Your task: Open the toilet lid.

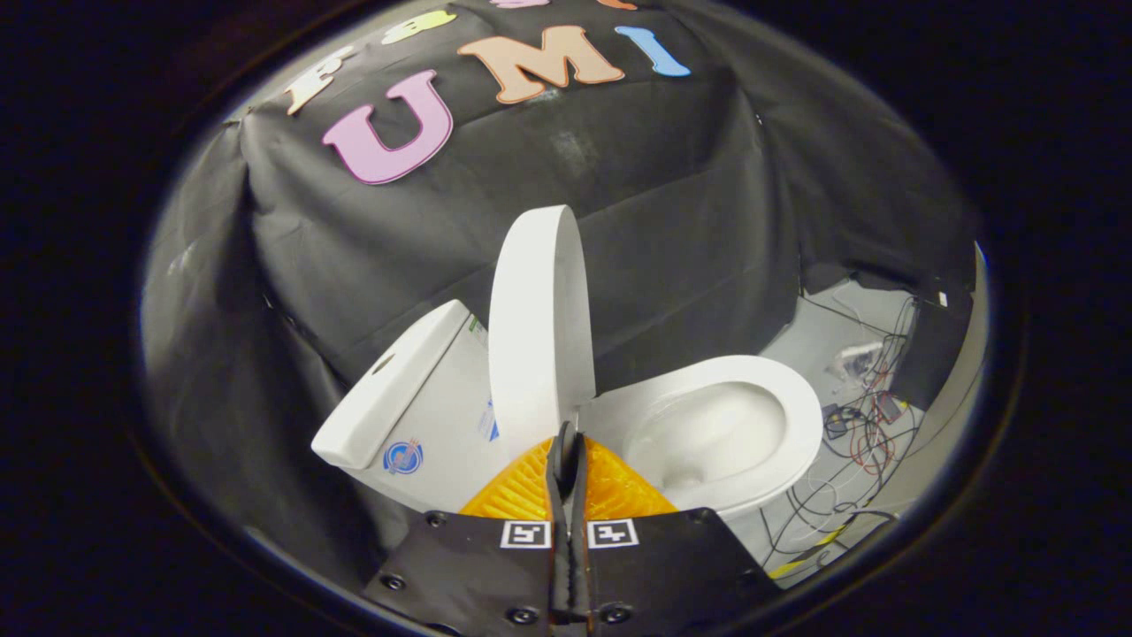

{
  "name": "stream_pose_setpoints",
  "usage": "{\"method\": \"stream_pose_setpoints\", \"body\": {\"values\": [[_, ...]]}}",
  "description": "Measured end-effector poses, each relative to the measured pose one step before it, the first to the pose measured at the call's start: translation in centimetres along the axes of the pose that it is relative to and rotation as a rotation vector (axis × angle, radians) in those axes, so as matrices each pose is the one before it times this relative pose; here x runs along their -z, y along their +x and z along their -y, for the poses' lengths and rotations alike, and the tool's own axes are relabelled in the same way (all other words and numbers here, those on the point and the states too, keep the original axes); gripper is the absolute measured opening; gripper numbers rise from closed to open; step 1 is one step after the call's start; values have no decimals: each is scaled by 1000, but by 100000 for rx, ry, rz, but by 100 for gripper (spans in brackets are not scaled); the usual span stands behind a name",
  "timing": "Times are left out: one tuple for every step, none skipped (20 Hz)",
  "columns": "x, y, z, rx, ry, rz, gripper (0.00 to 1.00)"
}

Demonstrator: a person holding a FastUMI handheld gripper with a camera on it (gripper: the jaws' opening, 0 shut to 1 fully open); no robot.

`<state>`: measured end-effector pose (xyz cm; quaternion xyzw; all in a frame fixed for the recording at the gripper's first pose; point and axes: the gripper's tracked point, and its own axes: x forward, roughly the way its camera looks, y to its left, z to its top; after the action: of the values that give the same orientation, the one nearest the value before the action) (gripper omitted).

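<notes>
Booth scene: the toilet lid stands raised, near upright, seen nearly edge-on just beyond the claw, w/ the tank behind it and the open bowl & seat ring on the other side. The claw's fingers are pressed together, nothing between them; the tips sit just below the lid's lower edge near the hinge, contact unclear. The claw points level along the toilet's flank, aimed at the hinge area. Judged from looks, the lid is stiff moulded plastic, fairly light, glossy & slippery, so a nudge under its free rim should suit better than a pinch; it may drop back if not tipped past vertical. Task appears done or nearly so. Cables litter the floor beyond the bowl.
</notes>
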<state>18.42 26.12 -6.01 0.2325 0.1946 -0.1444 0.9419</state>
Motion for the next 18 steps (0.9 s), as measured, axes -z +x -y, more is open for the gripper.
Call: {"method": "stream_pose_setpoints", "body": {"values": [[115,-27,-468,147,-523,447,1],[3,-32,-123,282,-849,507,1],[-40,23,-337,362,-951,324,1],[-57,102,-420,386,-1207,378,1],[60,-7,-532,425,-635,249,1],[-151,54,-350,467,-1215,605,1],[133,134,-286,313,-1303,436,1],[-105,-23,-277,573,-1064,487,1],[-8,-141,-341,477,-1167,413,1],[30,92,-349,330,-1021,99,1],[66,29,-263,276,-662,101,1],[-78,-22,-381,96,-456,40,1],[37,83,-314,-39,-242,-59,1],[45,28,-388,-230,-178,-35,1],[92,-59,-298,-277,-528,-101,1],[70,-1,-404,-385,-516,-6,1],[25,-2,-337,-80,-604,92,1],[-62,75,-338,-11,-718,226,1]]}}
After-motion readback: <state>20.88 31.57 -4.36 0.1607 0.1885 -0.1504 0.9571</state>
